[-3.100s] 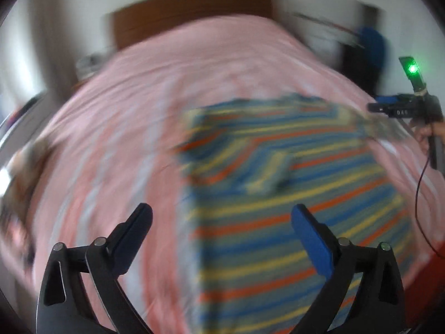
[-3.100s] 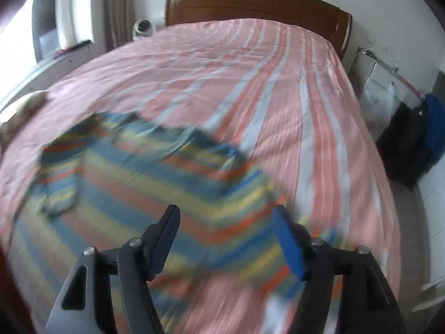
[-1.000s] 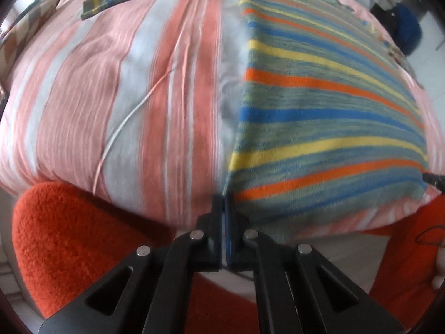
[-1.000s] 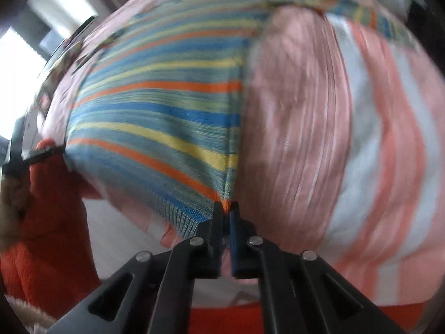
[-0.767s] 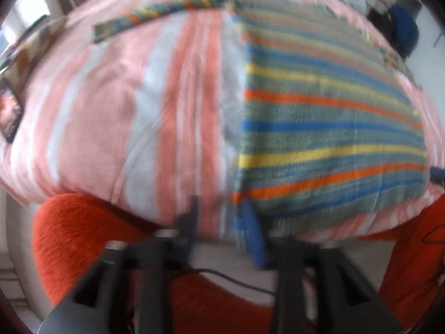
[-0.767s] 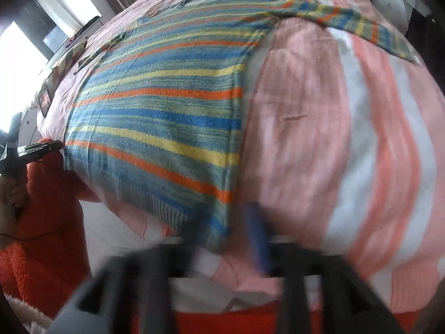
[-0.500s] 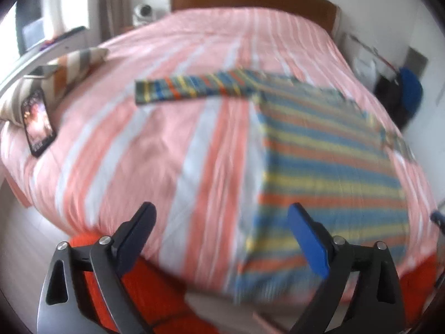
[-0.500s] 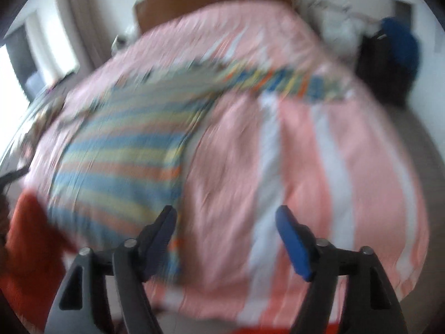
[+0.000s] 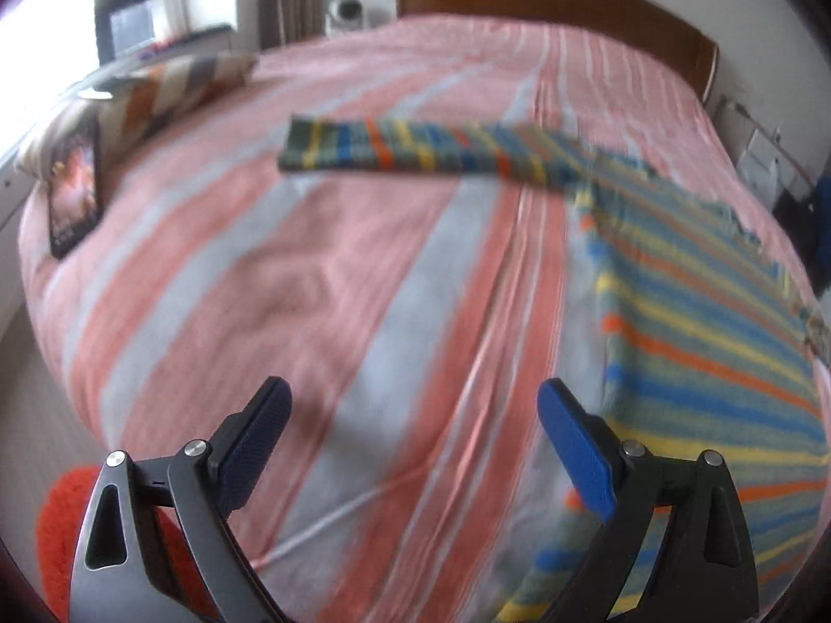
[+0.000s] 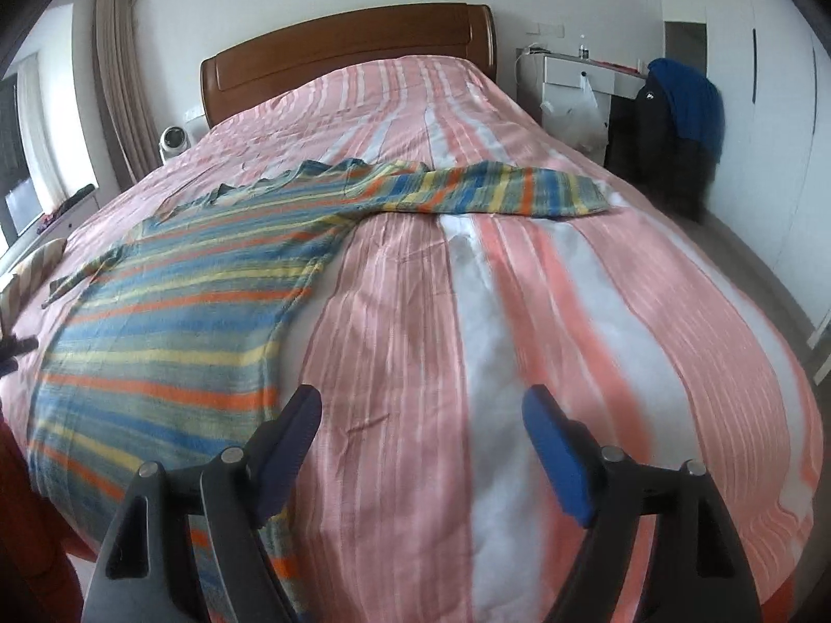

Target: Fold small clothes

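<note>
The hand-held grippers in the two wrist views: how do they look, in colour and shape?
The left hand-held gripper and the right hand-held gripper look alike: two dark grey, angular metal arms with triangular cut-outs and round silver bolts. Each arm ends in a flat finger covered with a blue textured pad. No cables or markings are visible on them.

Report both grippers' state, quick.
Left gripper: jaws just opened, holding nothing.
Right gripper: jaws just opened, holding nothing; sweater lies free on the bed.
</note>
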`<state>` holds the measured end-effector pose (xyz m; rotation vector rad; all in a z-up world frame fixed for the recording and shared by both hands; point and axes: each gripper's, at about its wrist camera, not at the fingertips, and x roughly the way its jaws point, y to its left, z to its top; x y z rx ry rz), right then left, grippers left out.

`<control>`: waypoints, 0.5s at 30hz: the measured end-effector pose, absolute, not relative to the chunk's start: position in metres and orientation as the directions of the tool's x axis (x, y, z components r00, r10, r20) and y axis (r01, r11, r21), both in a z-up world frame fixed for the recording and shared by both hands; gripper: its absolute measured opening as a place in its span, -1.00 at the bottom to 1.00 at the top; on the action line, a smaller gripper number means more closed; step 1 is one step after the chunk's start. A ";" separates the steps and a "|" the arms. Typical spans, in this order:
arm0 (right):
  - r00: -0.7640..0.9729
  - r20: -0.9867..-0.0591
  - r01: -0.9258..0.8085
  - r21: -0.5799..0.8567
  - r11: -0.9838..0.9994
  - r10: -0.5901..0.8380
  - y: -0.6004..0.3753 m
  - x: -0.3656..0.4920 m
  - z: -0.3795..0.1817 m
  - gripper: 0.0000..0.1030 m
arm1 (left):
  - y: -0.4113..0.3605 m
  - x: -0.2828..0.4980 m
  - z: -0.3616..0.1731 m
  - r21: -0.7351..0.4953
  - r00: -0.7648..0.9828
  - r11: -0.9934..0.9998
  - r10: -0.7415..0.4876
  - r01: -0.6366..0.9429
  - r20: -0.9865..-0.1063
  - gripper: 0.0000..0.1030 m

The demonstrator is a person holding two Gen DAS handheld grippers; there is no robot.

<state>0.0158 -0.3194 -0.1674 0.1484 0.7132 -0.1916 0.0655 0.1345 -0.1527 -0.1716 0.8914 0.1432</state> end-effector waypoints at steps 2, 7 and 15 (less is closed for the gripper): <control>0.737 -0.662 0.252 0.079 0.965 -0.138 -0.324 0.018 -0.170 0.54 | 0.134 0.068 -0.153 -0.084 0.619 0.980 0.047 -0.181 -0.784 0.87; 0.721 -0.678 0.297 0.120 0.947 -0.140 -0.334 0.018 -0.177 0.54 | 0.134 0.072 -0.161 -0.068 0.590 0.980 0.057 -0.187 -0.805 0.95; 0.717 -0.682 0.306 0.125 0.944 -0.143 -0.337 0.019 -0.179 0.54 | 0.129 0.072 -0.167 -0.037 0.579 0.984 0.073 -0.176 -0.812 0.99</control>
